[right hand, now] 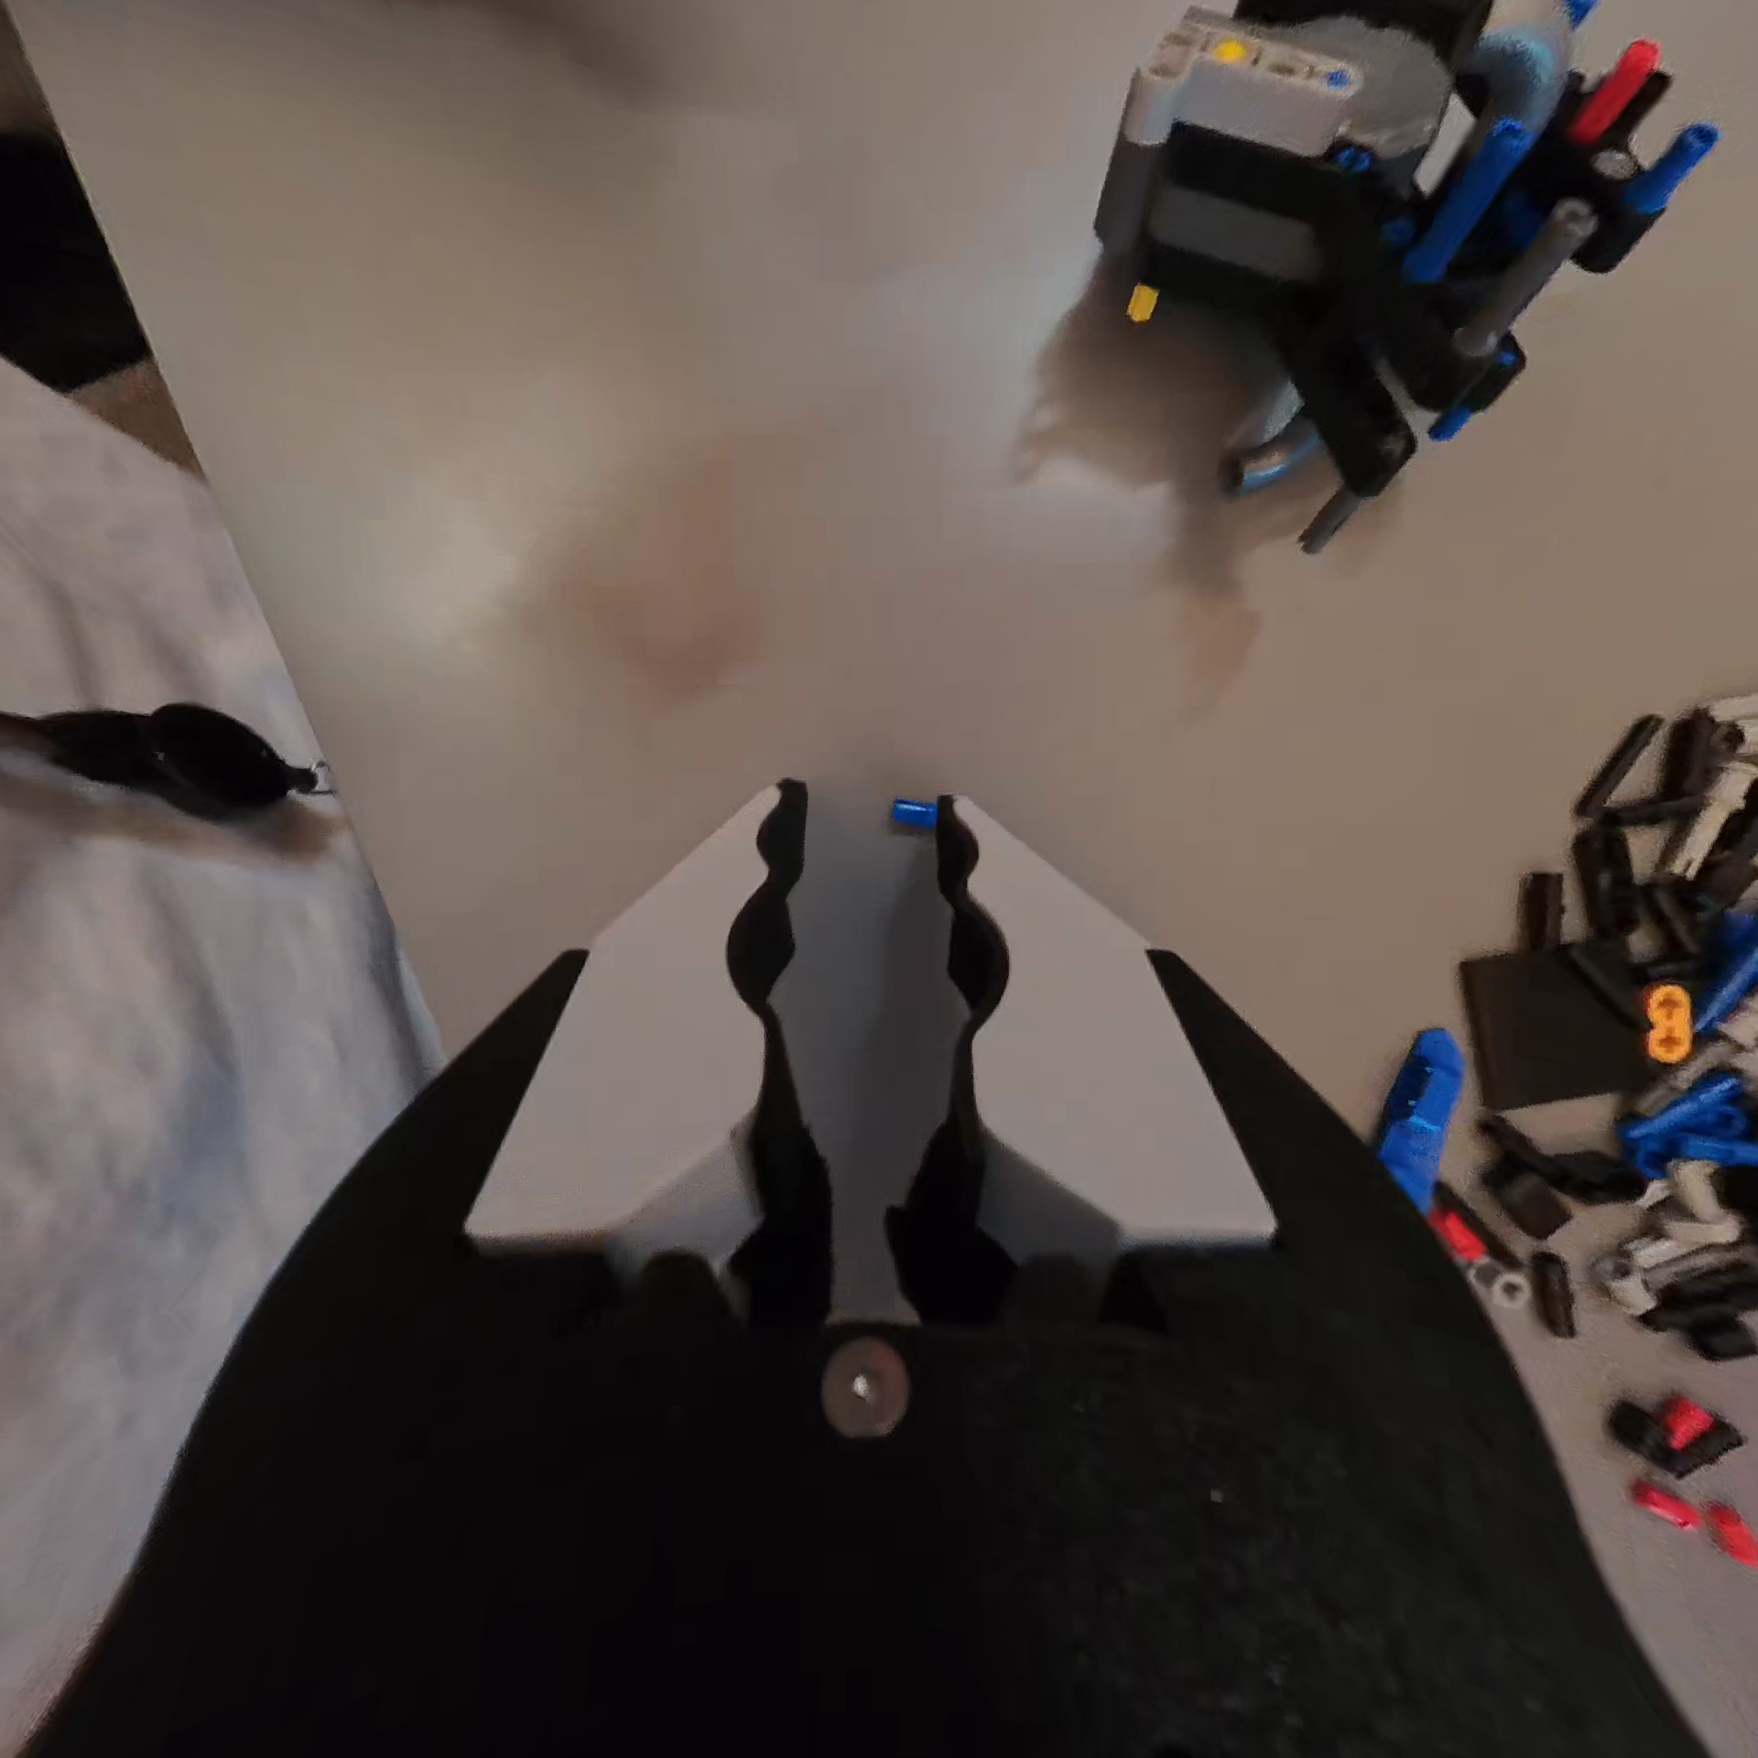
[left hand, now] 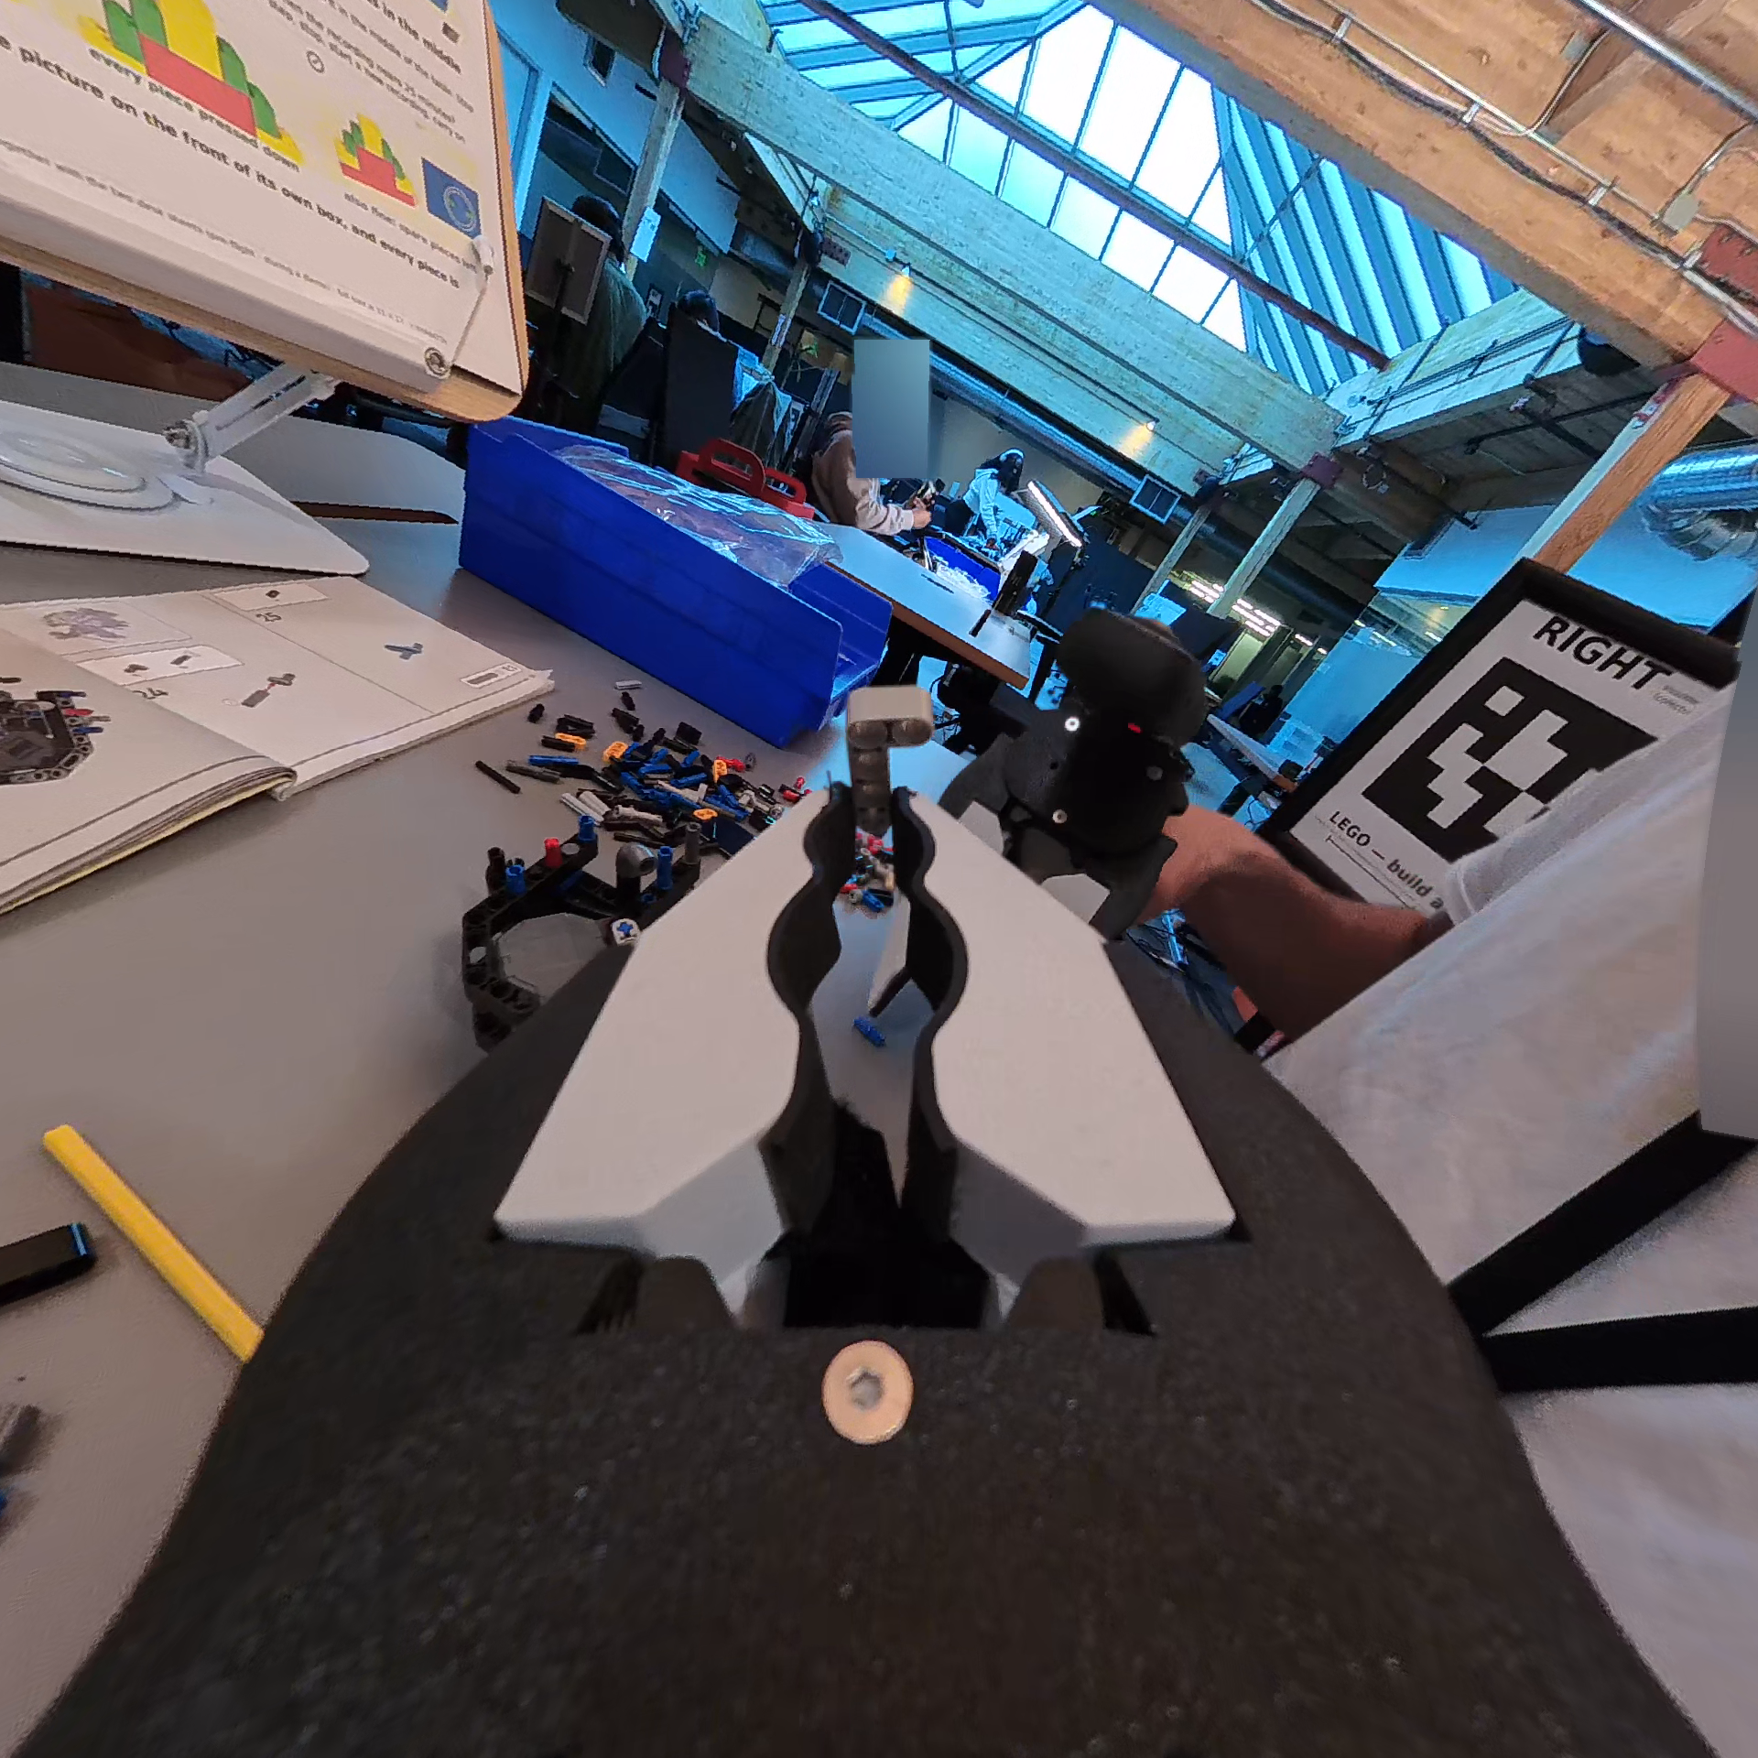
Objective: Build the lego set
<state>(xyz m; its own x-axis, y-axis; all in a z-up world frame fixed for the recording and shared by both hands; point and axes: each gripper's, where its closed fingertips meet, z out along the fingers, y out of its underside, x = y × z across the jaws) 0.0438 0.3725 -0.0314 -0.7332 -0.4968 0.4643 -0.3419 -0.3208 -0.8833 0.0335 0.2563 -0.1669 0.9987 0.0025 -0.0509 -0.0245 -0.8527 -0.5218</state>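
The grey counter (right hand: 571, 333) spreads under both tools; a part-built black and grey model (right hand: 1379, 238) stands ahead-right of the right hand-held gripper (right hand: 870, 799), loose pieces (right hand: 1636, 1094) heaped to its right; that tool's jaws stand narrowly apart, a small blue pin (right hand: 913, 813) between the tips; the left hand-held gripper (left hand: 870, 809) pinches a grey L-shaped beam (left hand: 880, 752) upright.

Beside the blue bin (left hand: 656, 609), the heap of small bricks (left hand: 656, 771) mixes black, blue, orange and red. Nearer than the bin, a light grey L-shaped piece (left hand: 880, 752) sits between white fingers with black pads (left hand: 828, 837). A yellow stick (left hand: 152, 1237) lies far from the bin. A black-and-white checked marker card (left hand: 1513, 761) stands opposite the bin.

A lone blue pin (right hand: 915, 814) lies on the grey table (right hand: 571, 380).
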